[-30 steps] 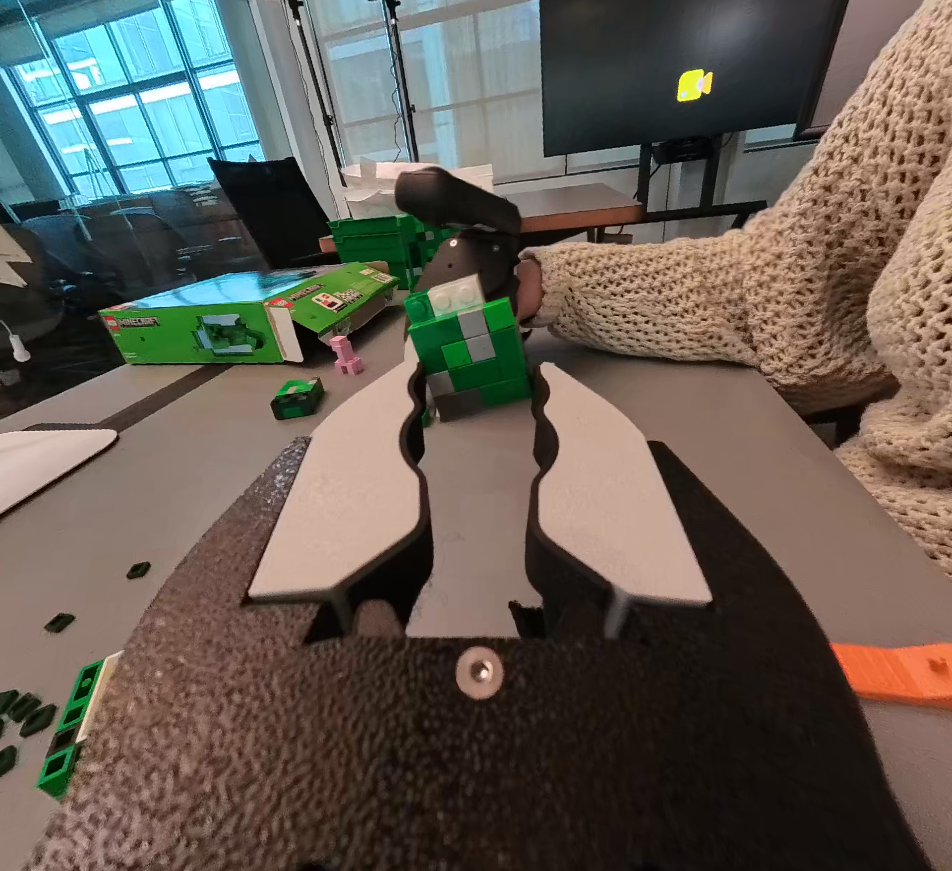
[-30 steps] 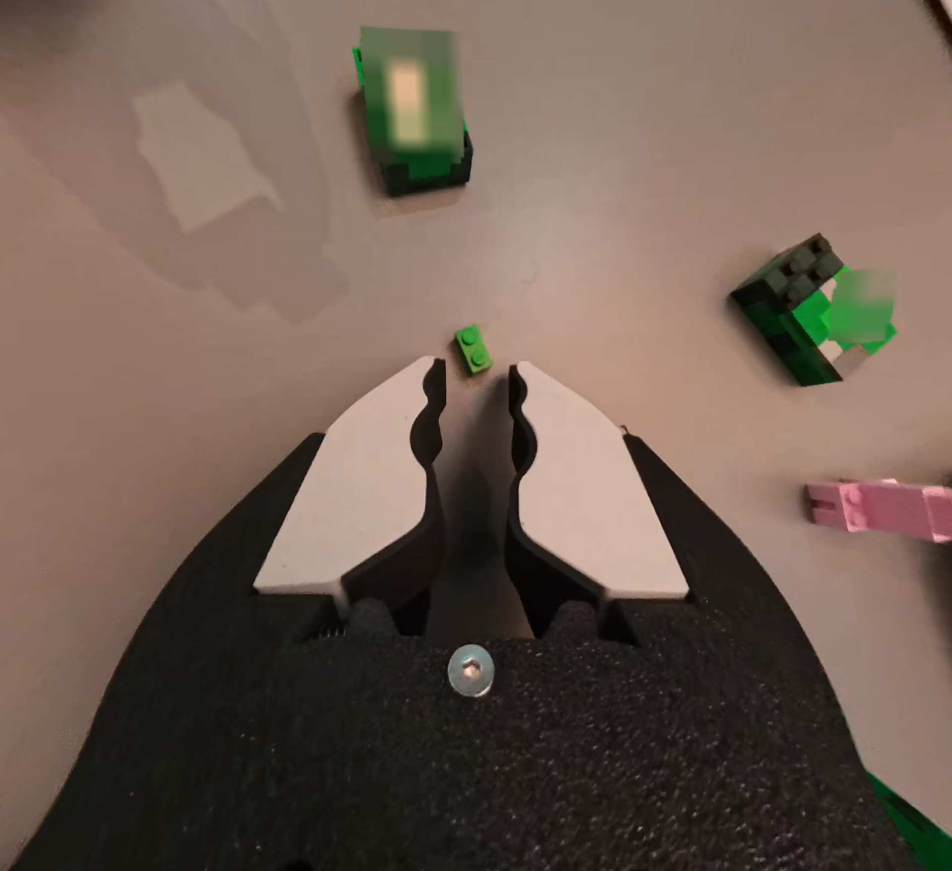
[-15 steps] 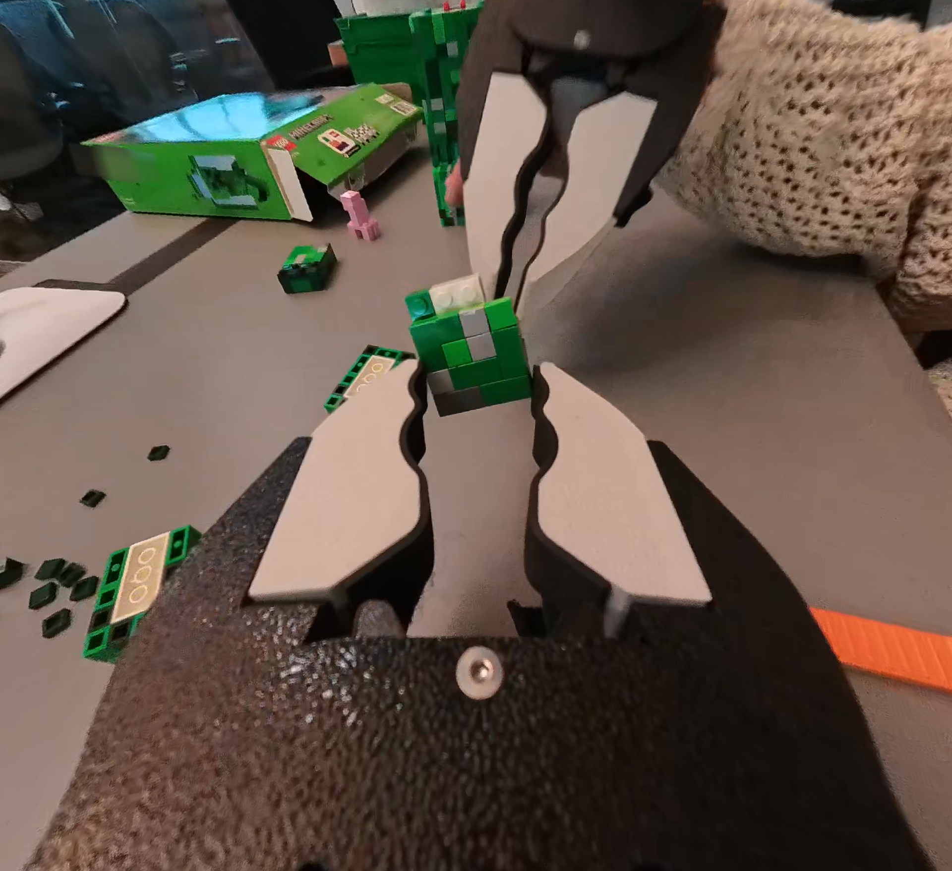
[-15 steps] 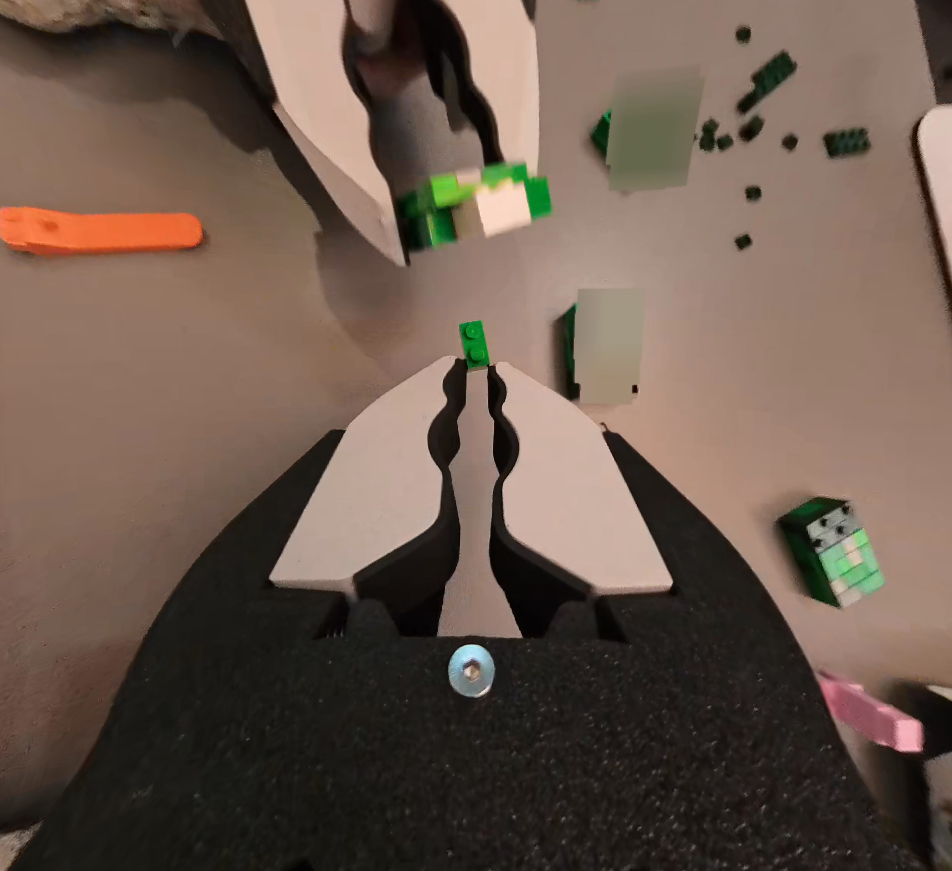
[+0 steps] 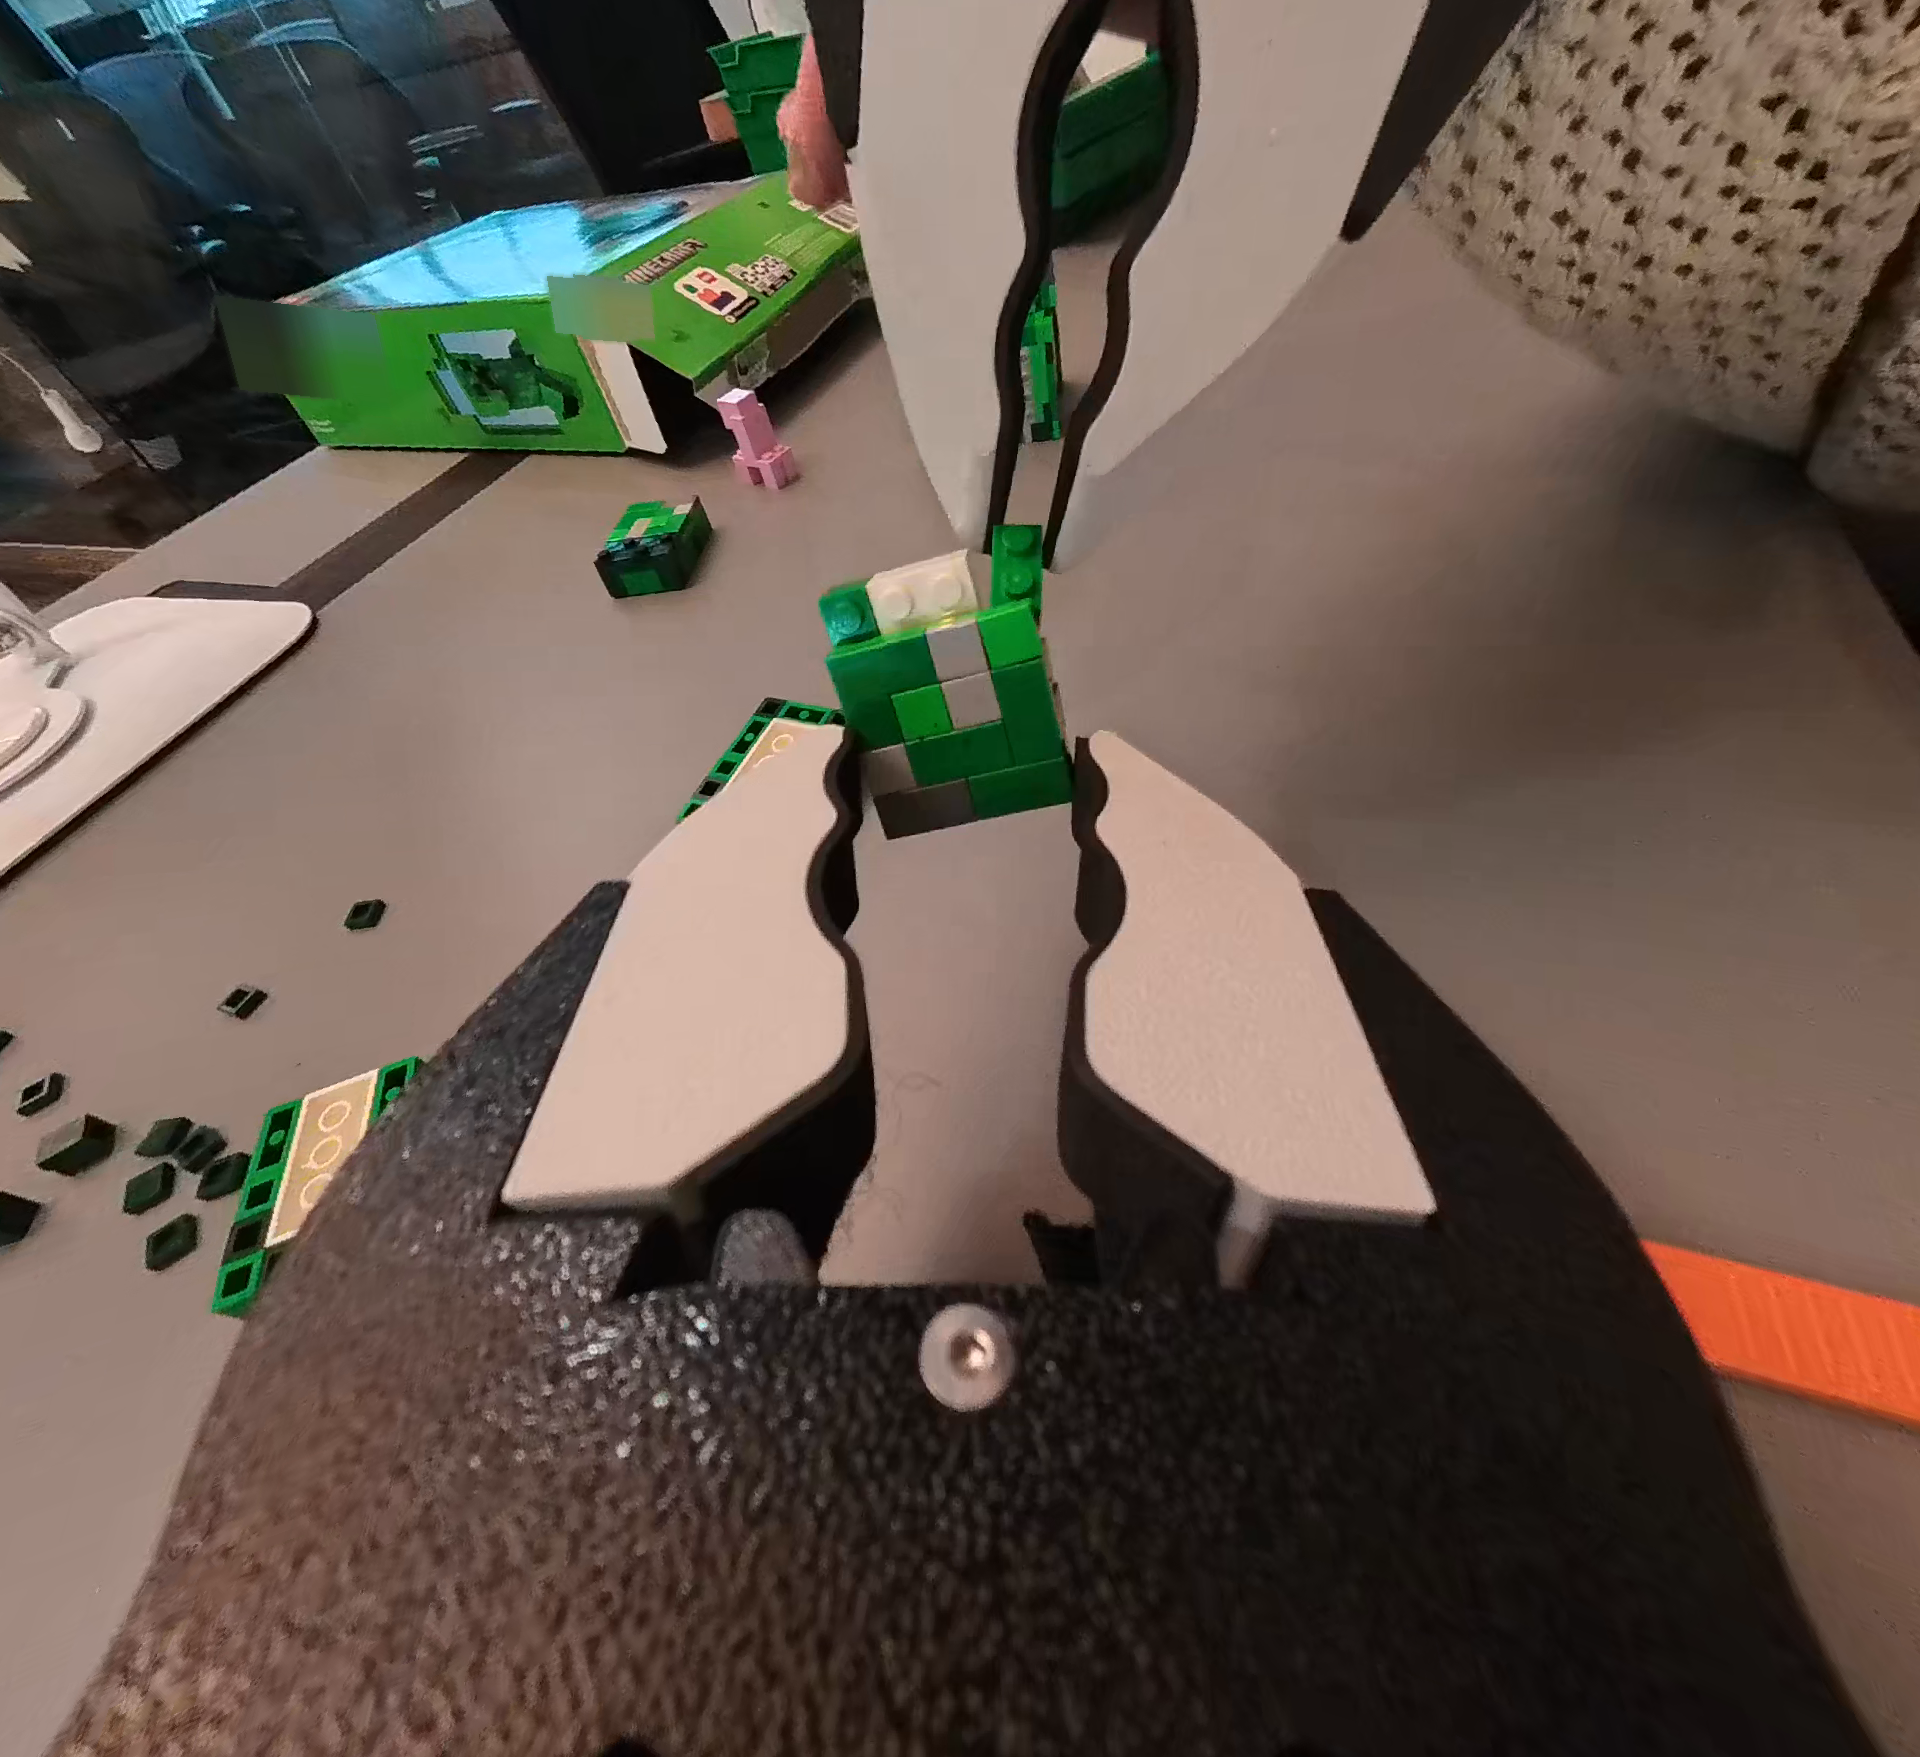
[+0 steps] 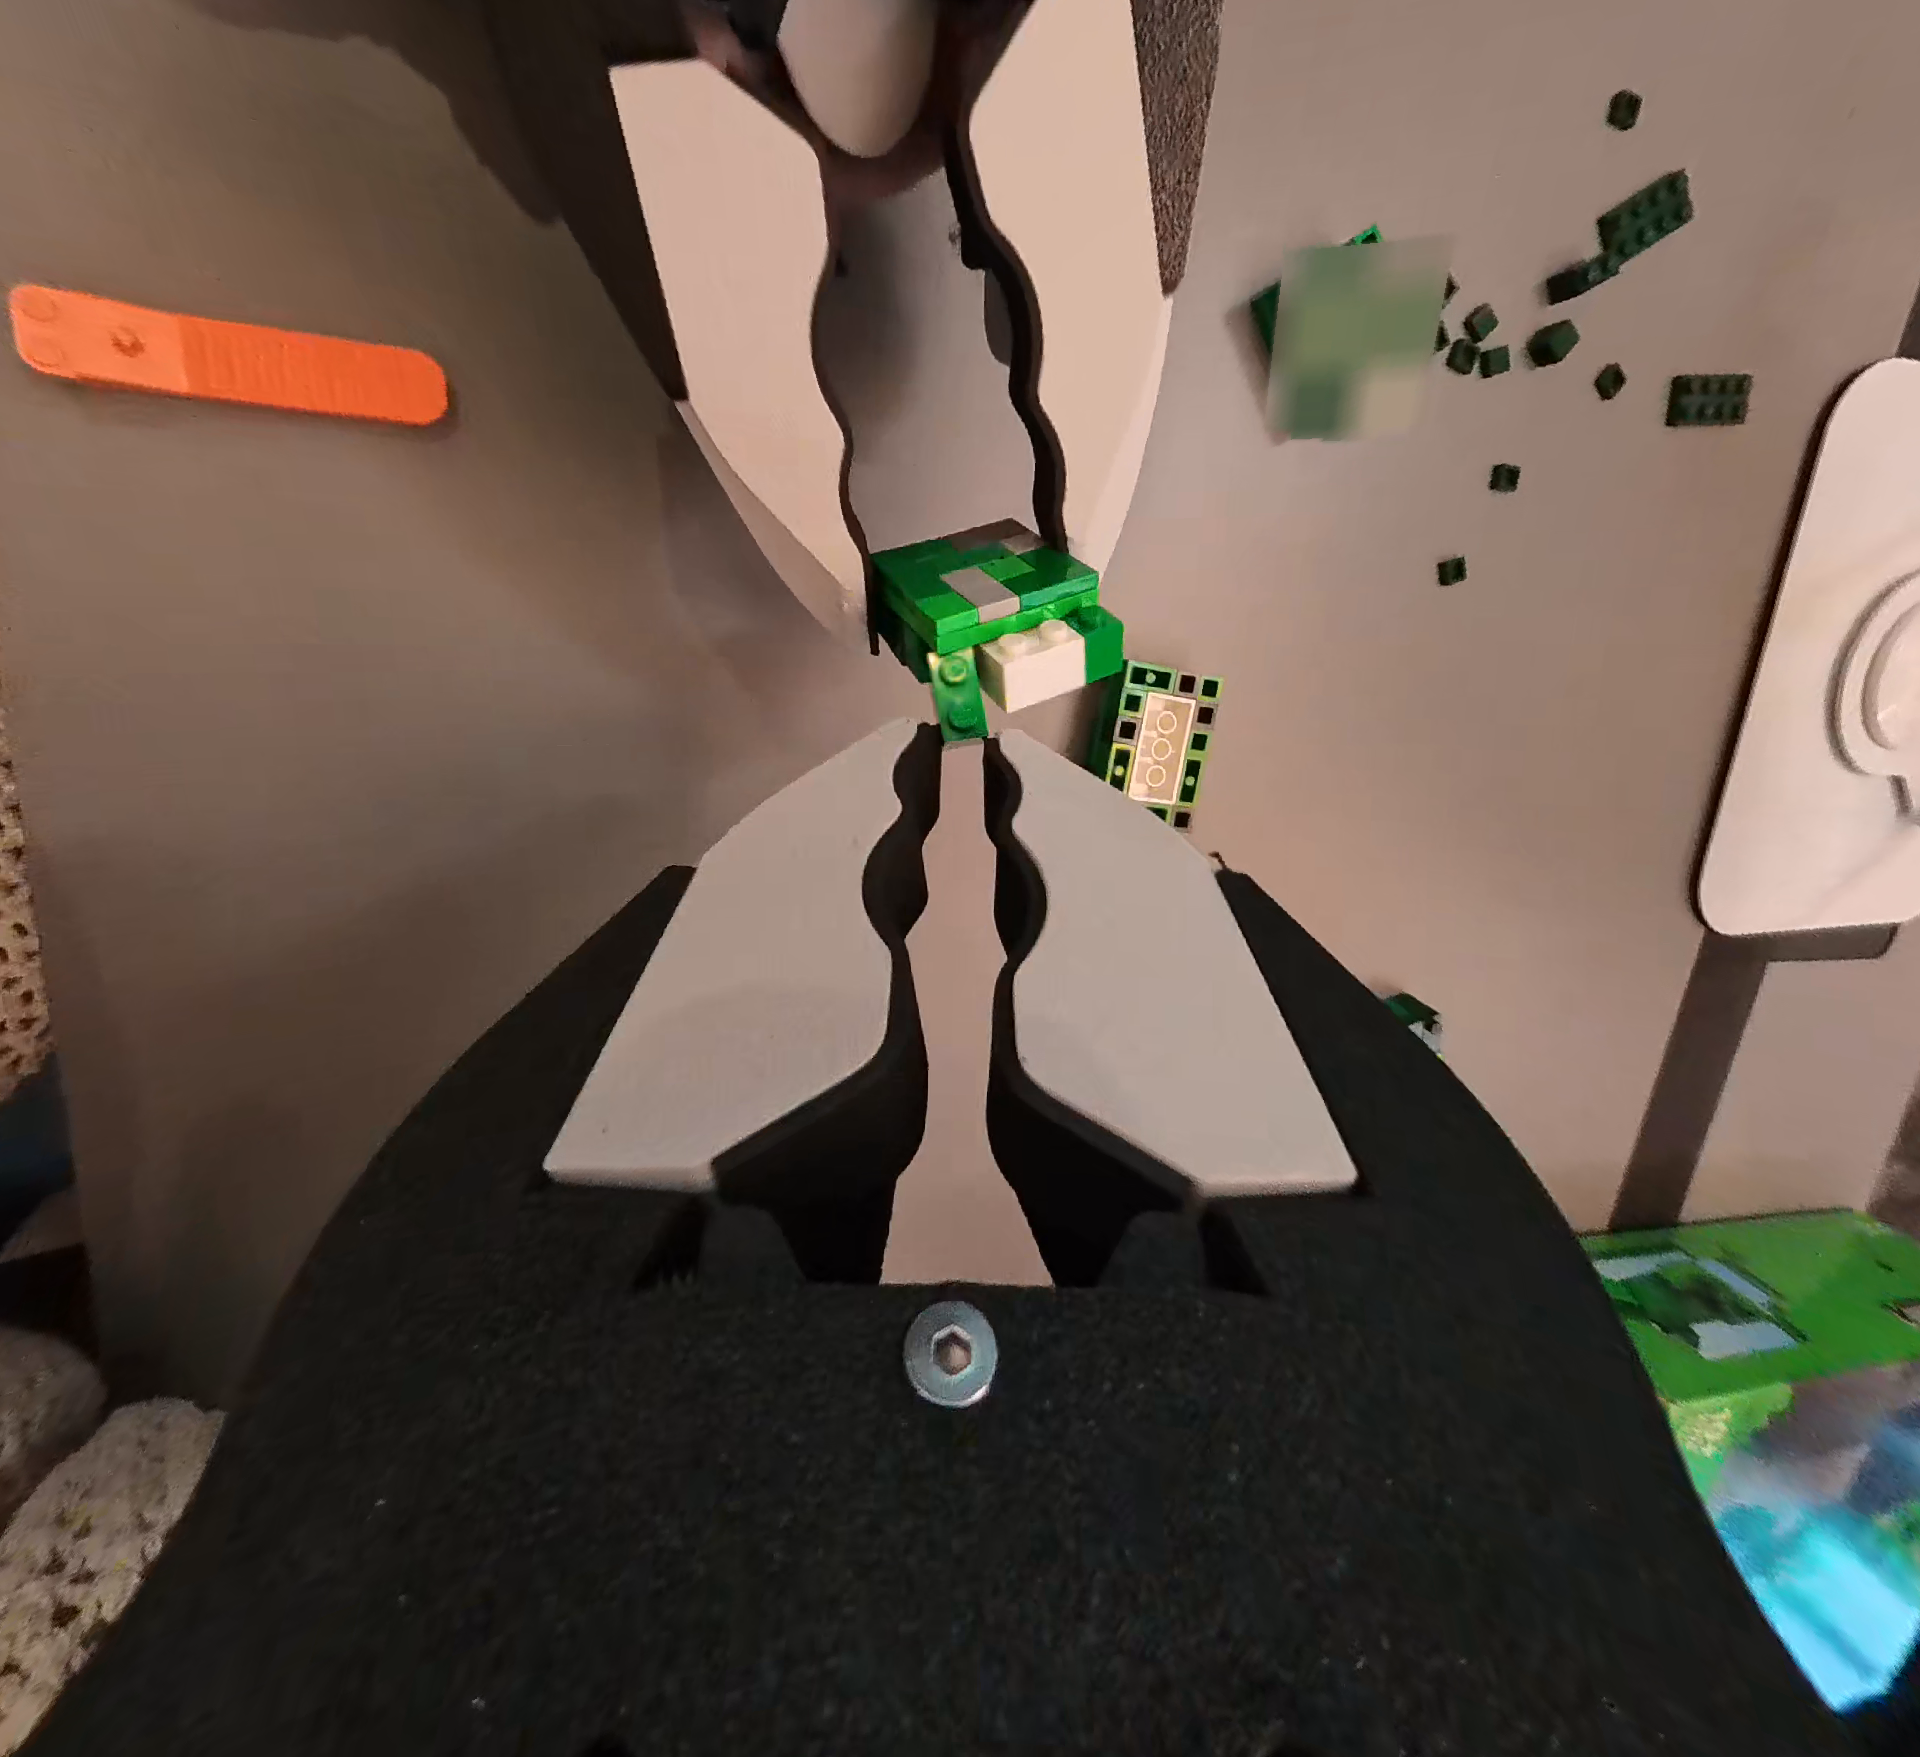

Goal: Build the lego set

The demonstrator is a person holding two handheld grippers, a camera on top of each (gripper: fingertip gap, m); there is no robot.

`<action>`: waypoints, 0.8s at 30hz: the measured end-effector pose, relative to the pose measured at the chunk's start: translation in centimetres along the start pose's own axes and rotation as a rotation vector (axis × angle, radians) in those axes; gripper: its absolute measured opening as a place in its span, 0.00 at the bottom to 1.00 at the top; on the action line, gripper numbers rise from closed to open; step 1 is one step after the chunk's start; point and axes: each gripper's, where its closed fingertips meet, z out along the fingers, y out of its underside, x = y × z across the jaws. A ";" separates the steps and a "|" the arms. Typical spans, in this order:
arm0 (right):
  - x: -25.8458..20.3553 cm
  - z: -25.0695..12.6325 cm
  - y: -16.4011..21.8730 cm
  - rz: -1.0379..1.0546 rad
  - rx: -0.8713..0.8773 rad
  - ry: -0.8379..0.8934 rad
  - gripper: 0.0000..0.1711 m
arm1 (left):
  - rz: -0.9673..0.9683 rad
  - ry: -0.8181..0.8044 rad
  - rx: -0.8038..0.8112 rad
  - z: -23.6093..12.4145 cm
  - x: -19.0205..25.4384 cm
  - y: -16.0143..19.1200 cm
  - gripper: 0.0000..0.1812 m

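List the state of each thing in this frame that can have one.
left gripper: shut on the green block assembly, held off the table.
right gripper: shut on a small green plate, touching the assembly's top.
set box: end flap open, lying flat.
orange tool: lying unused.

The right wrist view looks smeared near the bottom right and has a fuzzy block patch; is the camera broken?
Probably not. In the right wrist view the green box at the corner is motion-blurred and stretched by the wide lens, while the small green plate in the right gripper stays sharp; the mosaic patch was added afterwards. In the left wrist view the knitted sleeve is blurred.
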 end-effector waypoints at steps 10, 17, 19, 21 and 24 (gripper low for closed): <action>0.0 -0.1 0.1 0.009 -0.102 0.009 0.04 | 0.050 -0.040 -0.021 0.2 -0.1 0.2 0.21; 1.1 -1.3 -1.2 -0.022 -0.109 0.053 0.03 | 0.062 -0.120 0.077 -0.6 -1.0 -1.3 0.21; 1.3 -1.8 -1.7 -0.030 -0.104 0.067 0.03 | 0.066 -0.140 0.112 -0.9 -1.2 -1.9 0.21; 1.5 -2.2 -2.3 -0.038 -0.098 0.082 0.04 | 0.068 -0.155 0.148 -1.3 -1.4 -2.5 0.21; 1.7 -2.7 -2.9 -0.053 -0.091 0.103 0.04 | 0.059 -0.169 0.190 -1.8 -1.6 -3.1 0.21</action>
